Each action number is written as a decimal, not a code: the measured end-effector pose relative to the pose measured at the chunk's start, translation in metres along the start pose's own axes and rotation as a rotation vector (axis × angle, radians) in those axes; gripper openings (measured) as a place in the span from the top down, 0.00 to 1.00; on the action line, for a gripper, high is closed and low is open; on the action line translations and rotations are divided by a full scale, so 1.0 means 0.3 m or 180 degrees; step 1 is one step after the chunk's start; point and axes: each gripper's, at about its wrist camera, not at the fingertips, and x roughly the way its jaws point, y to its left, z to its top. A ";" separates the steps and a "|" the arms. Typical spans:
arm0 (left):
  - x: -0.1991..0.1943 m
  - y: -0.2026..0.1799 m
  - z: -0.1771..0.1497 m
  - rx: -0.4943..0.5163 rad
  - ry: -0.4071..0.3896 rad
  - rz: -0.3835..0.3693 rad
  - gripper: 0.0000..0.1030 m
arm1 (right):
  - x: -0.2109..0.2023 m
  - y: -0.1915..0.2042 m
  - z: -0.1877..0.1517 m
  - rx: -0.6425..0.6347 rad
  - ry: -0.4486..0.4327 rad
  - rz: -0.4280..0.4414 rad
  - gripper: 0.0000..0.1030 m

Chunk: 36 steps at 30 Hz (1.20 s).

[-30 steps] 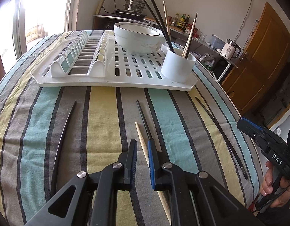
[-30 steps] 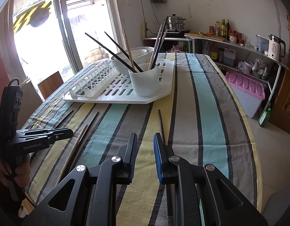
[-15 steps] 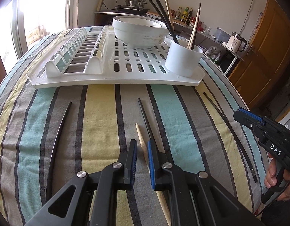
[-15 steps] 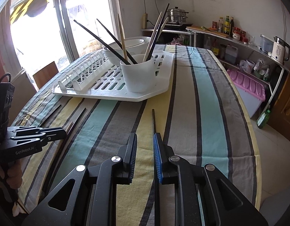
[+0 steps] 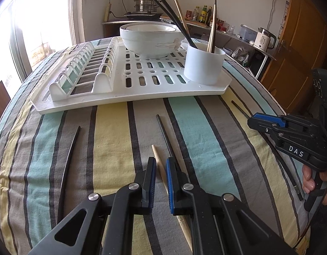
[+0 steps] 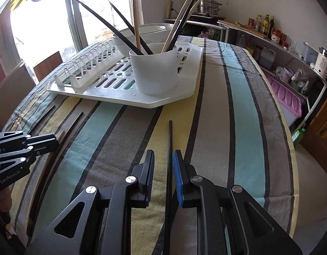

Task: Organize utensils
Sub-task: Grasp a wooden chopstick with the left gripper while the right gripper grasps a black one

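My left gripper (image 5: pixel 161 165) is low over the striped cloth, its jaws shut on a wooden chopstick (image 5: pixel 156 155) that lies flat. A black chopstick (image 5: pixel 163 131) runs beside it under the blue finger, and another black one (image 5: pixel 68 165) lies further left. In the right wrist view my right gripper (image 6: pixel 163 159) stands open astride a fourth black chopstick (image 6: pixel 169 136), with a gap on both sides. Behind, a white cup (image 6: pixel 155 70) holding several chopsticks stands on the white drying rack (image 6: pixel 174 97). The right gripper (image 5: pixel 254 122) also shows in the left wrist view.
Stacked white bowls (image 5: pixel 150 40) sit on the rack (image 5: pixel 142 91) behind the cup (image 5: pixel 203 65). The table edge drops off at the right (image 6: pixel 291 170), beside a pink bin (image 6: pixel 286 97) and a shelf of bottles. Chair backs (image 6: pixel 46 63) stand at the far left.
My right gripper slid forward and down along the black chopstick, which now lies between its jaws. The left gripper stayed put, rolled slightly and its gap narrowed a little.
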 end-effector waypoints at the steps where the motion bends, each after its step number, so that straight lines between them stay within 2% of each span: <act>1: 0.000 -0.001 0.000 0.0009 -0.0005 0.0003 0.91 | 0.010 0.001 0.000 -0.0018 0.0043 -0.0011 0.82; 10: 0.002 -0.009 -0.003 0.0113 -0.0018 0.0050 0.92 | 0.022 0.004 0.015 -0.0099 0.0145 -0.0015 0.82; 14: 0.002 -0.006 -0.001 0.0132 -0.0004 0.0042 0.93 | 0.029 0.006 0.027 -0.0096 0.0176 -0.0004 0.94; 20: 0.005 0.011 0.009 0.0093 0.0033 -0.0035 0.95 | 0.023 0.010 0.028 -0.0052 0.0170 0.0005 0.95; 27: -0.024 0.019 0.017 0.0055 -0.0014 -0.0124 0.95 | -0.062 0.025 0.043 -0.0007 -0.0096 0.0069 0.95; 36: -0.151 0.019 0.069 0.0081 -0.0303 -0.0192 0.95 | -0.202 0.044 0.091 0.0097 -0.0548 0.0165 0.95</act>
